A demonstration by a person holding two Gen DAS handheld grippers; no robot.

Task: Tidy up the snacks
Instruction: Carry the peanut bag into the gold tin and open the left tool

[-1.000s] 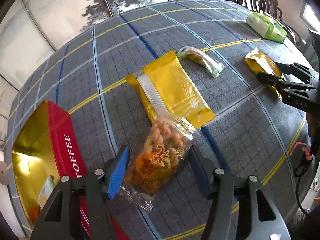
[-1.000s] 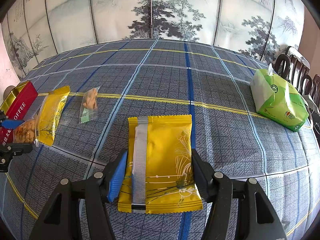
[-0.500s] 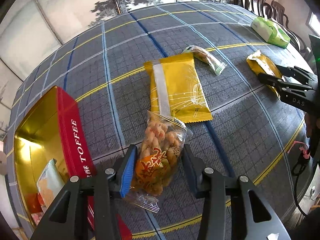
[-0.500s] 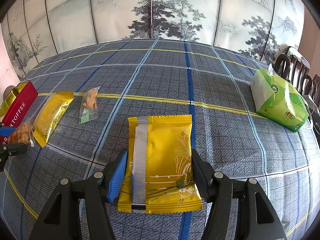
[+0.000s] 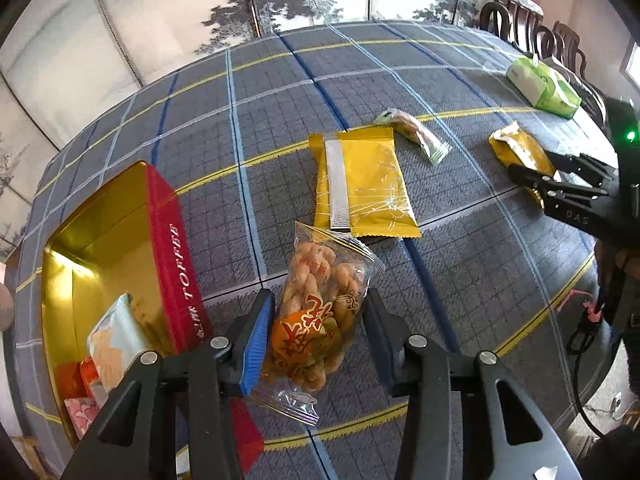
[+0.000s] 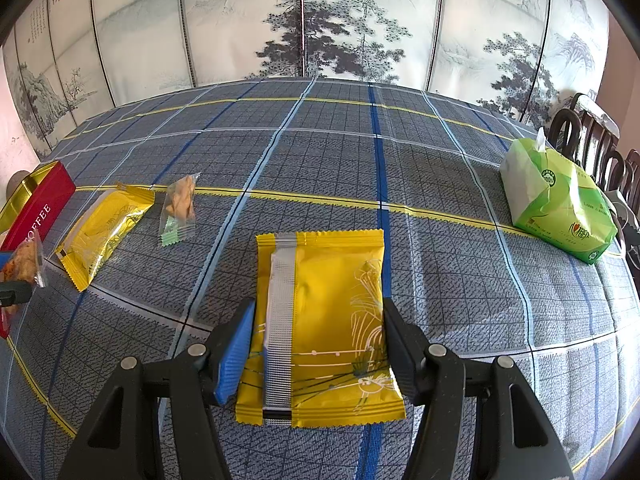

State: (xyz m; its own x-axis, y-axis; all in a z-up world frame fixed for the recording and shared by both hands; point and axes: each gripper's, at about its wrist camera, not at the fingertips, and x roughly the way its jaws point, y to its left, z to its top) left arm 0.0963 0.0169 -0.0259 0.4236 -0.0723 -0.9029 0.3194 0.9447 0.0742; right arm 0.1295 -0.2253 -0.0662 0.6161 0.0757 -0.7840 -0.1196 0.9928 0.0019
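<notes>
My left gripper (image 5: 318, 334) is shut on a clear bag of twisted fried snacks (image 5: 320, 312) and holds it above the table, just right of the open red TOFFEE tin (image 5: 176, 256), which has several wrapped snacks inside. My right gripper (image 6: 316, 350) is shut on a yellow foil packet (image 6: 328, 328) that lies flat on the cloth. A second yellow packet (image 5: 360, 188) and a small clear cookie packet (image 5: 416, 132) lie on the table between the grippers; both also show in the right wrist view, the yellow packet (image 6: 104, 232) and the cookie packet (image 6: 180, 208).
A green tissue pack (image 6: 556, 204) sits at the table's far right, by dark wooden chairs (image 6: 592, 140). A painted folding screen (image 6: 320, 20) stands behind the table. The blue plaid tablecloth (image 6: 320, 152) covers the whole table.
My left gripper has lifted the twisted-snack bag off the yellow packet and carried it left, closer to the tin. My right gripper and its yellow packet have not moved.
</notes>
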